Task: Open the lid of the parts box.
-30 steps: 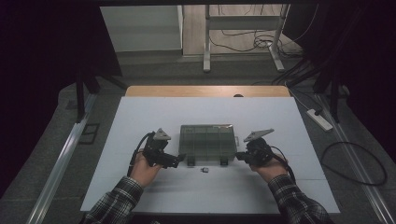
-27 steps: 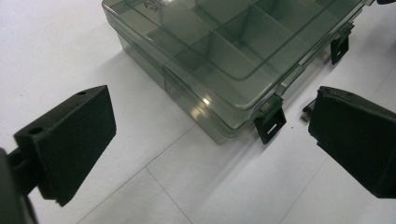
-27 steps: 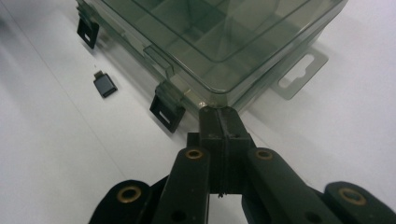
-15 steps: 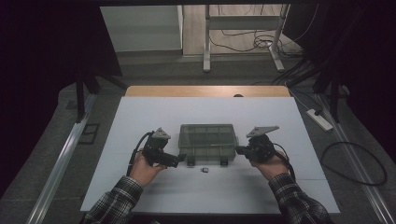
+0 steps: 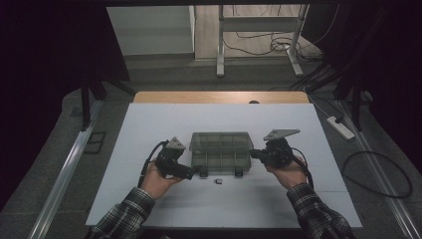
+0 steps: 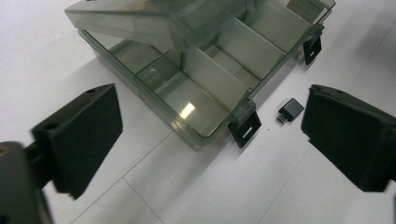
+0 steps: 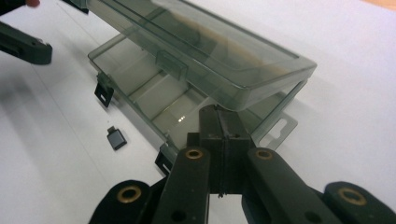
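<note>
On the white desk [image 5: 149, 129], a clear compartment box [image 5: 221, 151] sits between my left tool [image 5: 195, 173] and right tool [image 5: 253, 154]. A small dark adapter [image 5: 218, 181] lies just near of it.

Glossy clear-plastic box [image 6: 196, 79], matt white table [image 6: 196, 186]

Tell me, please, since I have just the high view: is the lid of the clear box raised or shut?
Observer: The lid is raised partway; the right gripper view shows a gap above the box.
Operator: What is the right gripper doing?
Observer: Its tongs are shut, tips at the box's end, just below the lid's edge.
Operator: And the left gripper?
Observer: Its tongs stand wide and have just been closing slightly, with nothing between the pads.
</note>
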The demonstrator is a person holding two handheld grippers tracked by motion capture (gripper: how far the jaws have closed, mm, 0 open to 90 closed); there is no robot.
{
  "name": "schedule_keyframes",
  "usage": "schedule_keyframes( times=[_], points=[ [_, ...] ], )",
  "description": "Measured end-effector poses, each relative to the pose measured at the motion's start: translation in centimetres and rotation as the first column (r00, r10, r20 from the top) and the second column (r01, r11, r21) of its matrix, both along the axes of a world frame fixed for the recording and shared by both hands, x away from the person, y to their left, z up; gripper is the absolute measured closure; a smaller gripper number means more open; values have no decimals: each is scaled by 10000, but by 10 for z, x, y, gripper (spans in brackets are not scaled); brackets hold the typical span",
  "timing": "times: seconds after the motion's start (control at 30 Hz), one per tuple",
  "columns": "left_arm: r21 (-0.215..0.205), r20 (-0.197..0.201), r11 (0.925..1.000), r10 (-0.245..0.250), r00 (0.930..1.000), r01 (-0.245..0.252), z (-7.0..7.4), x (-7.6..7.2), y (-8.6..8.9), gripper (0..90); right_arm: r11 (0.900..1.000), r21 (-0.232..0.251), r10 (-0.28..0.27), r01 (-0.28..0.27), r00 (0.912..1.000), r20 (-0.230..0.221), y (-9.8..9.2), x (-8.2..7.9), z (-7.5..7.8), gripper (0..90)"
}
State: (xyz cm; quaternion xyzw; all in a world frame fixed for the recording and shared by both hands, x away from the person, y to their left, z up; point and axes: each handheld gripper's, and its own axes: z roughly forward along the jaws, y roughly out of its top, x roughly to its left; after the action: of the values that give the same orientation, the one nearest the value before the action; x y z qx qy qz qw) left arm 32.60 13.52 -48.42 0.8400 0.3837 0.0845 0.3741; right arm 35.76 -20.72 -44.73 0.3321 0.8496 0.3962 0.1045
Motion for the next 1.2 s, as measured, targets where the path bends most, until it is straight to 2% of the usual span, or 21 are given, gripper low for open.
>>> schedule_keyframes(
  times=[0.13,0.27,0.3,0.33,0.47,0.57,0.73,0.77,0.8,0.83,0.97,1.03,1.2],
  points=[
    [-25,-54,9997,-224,9997,224,0,0,-2,124,9999,153,-40,40,10000,-32,0,2,2,889],
    [-61,-34,9990,-439,9990,438,0,-1,-5,249,9995,325,-48,48,10000,-19,-1,6,7,888],
    [-119,-19,9988,-465,9989,464,1,-1,-6,249,9995,325,-48,48,10000,-19,-1,6,7,888],
    [-147,82,9983,-562,9984,563,1,-2,-8,323,9990,443,-67,68,10000,-5,-1,9,9,888],
    [-203,166,9968,-775,9969,778,1,-4,-14,478,9986,517,-105,102,9999,67,-1,13,13,888],
    [-264,49,9962,-833,9965,834,0,-4,-19,587,9984,551,-152,145,9998,120,0,16,15,888],
    [-342,74,9950,-938,9956,940,-1,-3,-26,758,9982,571,-167,155,9997,195,1,20,17,888],
    [-385,86,9947,-954,9954,957,-2,-2,-27,758,9982,571,-167,155,9997,195,1,20,17,888],
    [-396,88,9942,-996,9950,999,-2,-2,-29,847,9981,595,-180,168,9997,189,1,21,18,889],
    [-382,122,9940,-1019,9947,1023,-2,-1,-30,885,9982,569,-176,164,9996,210,1,22,19,888],
    [-312,118,9935,-1093,9939,1097,-6,2,-38,893,9981,589,-190,175,9995,245,2,24,20,888],
    [-34,200,9950,-1002,9948,1003,-11,5,-44,894,9982,578,-185,170,9995,254,2,25,20,888],
    [97,210,9972,-742,9970,740,-16,10,-48,894,9979,611,-216,197,9993,309,3,28,22,888]
  ],
)
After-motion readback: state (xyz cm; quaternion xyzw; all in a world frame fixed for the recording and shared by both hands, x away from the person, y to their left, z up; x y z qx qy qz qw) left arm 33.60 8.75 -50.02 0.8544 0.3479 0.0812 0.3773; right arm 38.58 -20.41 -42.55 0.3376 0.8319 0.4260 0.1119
